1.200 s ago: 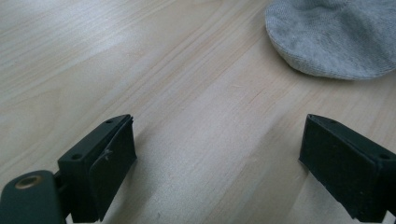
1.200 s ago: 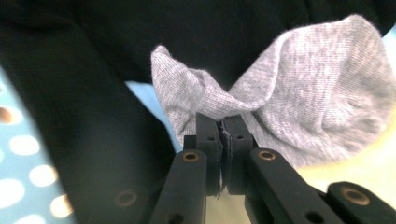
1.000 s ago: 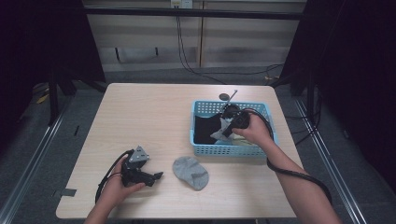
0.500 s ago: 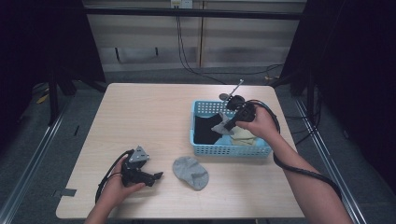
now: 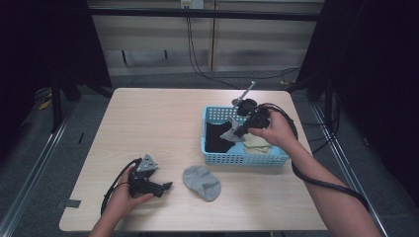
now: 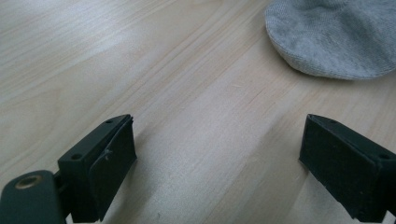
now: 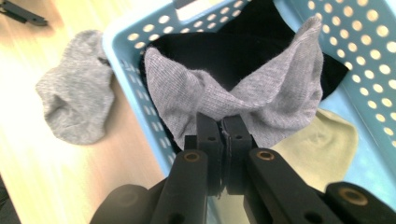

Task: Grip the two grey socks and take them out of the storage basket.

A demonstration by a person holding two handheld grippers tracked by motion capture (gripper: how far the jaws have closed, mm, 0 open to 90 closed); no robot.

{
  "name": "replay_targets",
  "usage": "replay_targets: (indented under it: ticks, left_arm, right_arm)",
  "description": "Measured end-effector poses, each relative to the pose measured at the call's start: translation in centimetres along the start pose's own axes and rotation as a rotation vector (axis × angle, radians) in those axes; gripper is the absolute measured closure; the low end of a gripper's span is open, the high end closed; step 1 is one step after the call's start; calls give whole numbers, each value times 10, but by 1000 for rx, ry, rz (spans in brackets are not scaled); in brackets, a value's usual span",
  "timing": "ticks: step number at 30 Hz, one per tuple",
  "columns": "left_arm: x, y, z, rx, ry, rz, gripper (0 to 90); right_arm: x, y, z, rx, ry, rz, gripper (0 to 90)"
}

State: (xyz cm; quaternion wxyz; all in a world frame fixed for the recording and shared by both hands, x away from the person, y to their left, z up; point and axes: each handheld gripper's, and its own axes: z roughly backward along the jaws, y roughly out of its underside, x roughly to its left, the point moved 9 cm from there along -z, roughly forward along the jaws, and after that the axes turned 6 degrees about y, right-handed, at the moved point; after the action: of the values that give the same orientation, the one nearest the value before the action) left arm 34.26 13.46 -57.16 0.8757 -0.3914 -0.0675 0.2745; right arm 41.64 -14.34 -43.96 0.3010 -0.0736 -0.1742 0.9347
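Observation:
My right gripper (image 5: 236, 132) (image 7: 221, 125) is shut on a grey sock (image 7: 261, 98) (image 5: 232, 133) and holds it lifted over the blue basket (image 5: 237, 159) (image 7: 359, 42). Under it in the basket lie a black sock (image 7: 243, 46) (image 5: 215, 138) and a pale yellow-green sock (image 7: 322, 144) (image 5: 257, 143). A second grey sock (image 5: 201, 181) (image 7: 74, 98) (image 6: 336, 37) lies flat on the table in front of the basket. My left gripper (image 5: 165, 186) (image 6: 219, 158) rests on the table left of that sock, jaws wide open with bare wood between them.
The wooden table (image 5: 148, 128) stretches bare to the left and back of the basket. A small stand with a rod (image 5: 245, 96) sits behind the basket. Cables (image 5: 326, 182) trail from the right gripper along the forearm.
My right gripper has risen out of the basket, pulling the grey sock up with it. The left gripper and the sock on the table have not moved.

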Motion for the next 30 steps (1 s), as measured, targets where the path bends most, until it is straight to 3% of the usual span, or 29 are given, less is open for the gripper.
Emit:
replay_targets:
  ticks: [16, 30]
  left_arm:
    - [0, 0, 0, 0, 0, 1, 98]
    - [0, 0, 0, 2, 2, 3, 99]
  right_arm:
    - [39, -17, 13, -27, -26, 98, 883]
    - [65, -28, 19, -57, -45, 174, 882]
